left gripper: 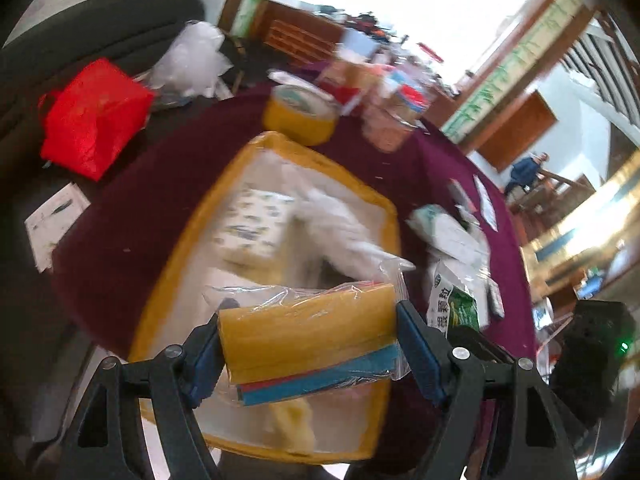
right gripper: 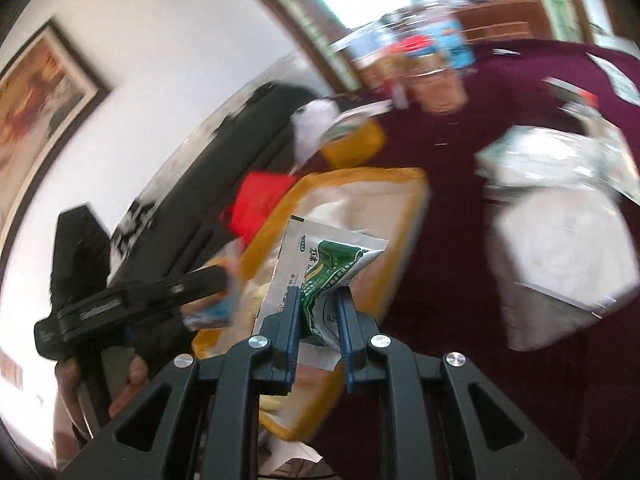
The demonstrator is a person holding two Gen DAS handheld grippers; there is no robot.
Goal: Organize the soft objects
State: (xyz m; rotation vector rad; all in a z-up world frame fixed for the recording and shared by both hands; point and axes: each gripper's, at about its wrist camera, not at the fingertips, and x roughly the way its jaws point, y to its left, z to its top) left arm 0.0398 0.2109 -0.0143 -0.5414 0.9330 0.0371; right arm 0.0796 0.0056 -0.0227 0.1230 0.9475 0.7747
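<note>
The left gripper (left gripper: 308, 344) pinches a clear-wrapped pack of yellow, red and blue sponge cloths (left gripper: 310, 338) between its blue pads, holding it above the near end of the yellow-rimmed tray with a pale translucent floor (left gripper: 188, 232). The right gripper (right gripper: 318, 320) has its fingers pressed close on a white and green foil sachet (right gripper: 324, 276), which sticks up over the tray's (right gripper: 416, 216) near right edge.

Both views are blurred. In the left wrist view the pack hides the tray's near floor; past it lie a white patterned packet (left gripper: 256, 224) and a crumpled white cloth or bag (left gripper: 340, 220), hard to tell apart. That view also shows the sachet (left gripper: 450, 304) at right. Only the right wrist view shows the left gripper (right gripper: 132, 304) from the side, the hand under it, and a large white plastic bag (right gripper: 560, 252) right of the tray.

The tray sits on a round maroon tablecloth (left gripper: 128, 208), with bare cloth along its left side. Farther off stand a yellow tape roll (left gripper: 300, 116), a smeared jumble of jars, and a red bag (left gripper: 92, 120) off the table to the left.
</note>
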